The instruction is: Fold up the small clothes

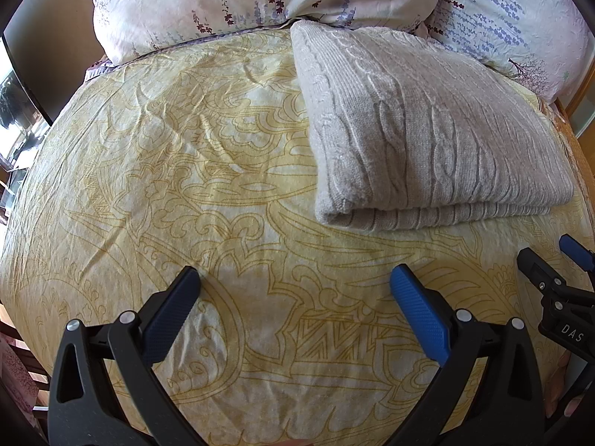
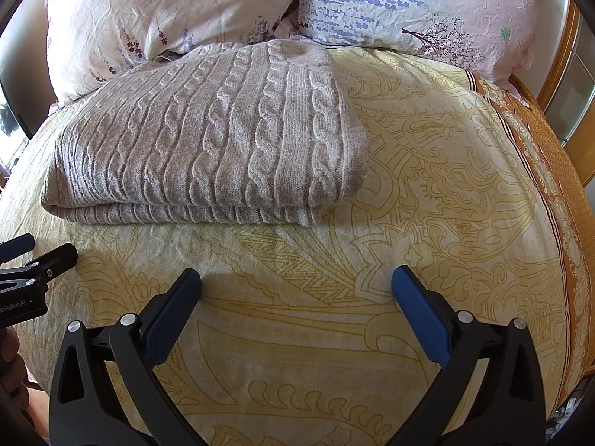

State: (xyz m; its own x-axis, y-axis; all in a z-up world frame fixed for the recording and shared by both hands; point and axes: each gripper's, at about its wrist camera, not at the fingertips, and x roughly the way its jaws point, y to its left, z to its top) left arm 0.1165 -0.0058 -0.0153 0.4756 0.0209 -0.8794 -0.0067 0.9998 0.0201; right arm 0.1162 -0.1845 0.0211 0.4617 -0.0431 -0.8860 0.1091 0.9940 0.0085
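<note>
A beige cable-knit sweater (image 1: 416, 130) lies folded into a thick rectangle on the yellow patterned bedspread (image 1: 186, 186). In the right wrist view the sweater (image 2: 208, 133) sits ahead and to the left. My left gripper (image 1: 293, 278) is open and empty, hovering over bare bedspread, short of the sweater's near folded edge. My right gripper (image 2: 295, 278) is open and empty too, over the bedspread (image 2: 427, 186) just in front of the sweater. Each gripper shows at the edge of the other's view: the right gripper (image 1: 554, 260) and the left gripper (image 2: 33, 252).
Two floral pillows (image 2: 167, 11) (image 2: 427, 3) lie at the head of the bed, behind the sweater. An orange patterned border (image 2: 550, 156) runs along the bed's right side, with a wooden frame (image 2: 561, 44) beyond. A dark panel (image 1: 33, 55) stands to the left.
</note>
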